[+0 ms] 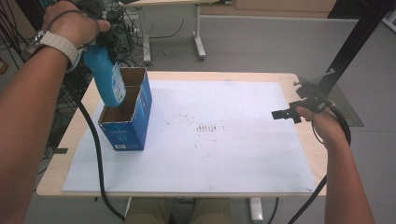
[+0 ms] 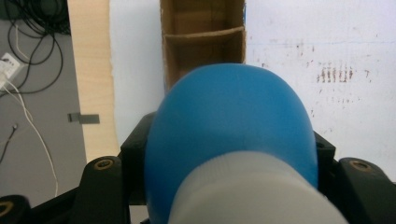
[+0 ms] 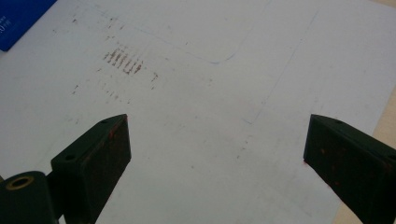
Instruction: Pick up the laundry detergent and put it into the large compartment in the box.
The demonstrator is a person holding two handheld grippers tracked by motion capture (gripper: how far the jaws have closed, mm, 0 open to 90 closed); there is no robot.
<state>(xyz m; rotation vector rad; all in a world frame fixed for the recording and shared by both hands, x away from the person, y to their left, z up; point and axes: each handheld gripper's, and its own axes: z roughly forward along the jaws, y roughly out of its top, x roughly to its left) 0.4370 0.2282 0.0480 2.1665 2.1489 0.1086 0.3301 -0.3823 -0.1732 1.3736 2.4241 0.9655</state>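
A blue bottle (image 1: 105, 77) with a white cap (image 2: 252, 191) hangs base-down and tilted, and my left gripper (image 1: 103, 45) is shut on its neck end. Its base is at the open top of a blue cardboard box (image 1: 128, 126) near the inner divider (image 2: 203, 33); I cannot tell which compartment it is over. In the left gripper view the bottle (image 2: 229, 126) hides much of the box (image 2: 177, 56) beneath it. My right gripper (image 1: 279, 114) hovers open over the right side of the white sheet (image 1: 224, 154), with nothing between its jaws (image 3: 215, 154).
The white sheet (image 3: 196, 93) covers most of the wooden table (image 1: 70, 135) and carries brown scuff marks (image 1: 208, 127) near its middle. A corner of the blue box (image 3: 16, 18) shows far off in the right gripper view. Cables (image 2: 28, 70) lie on the floor beyond the table's left edge.
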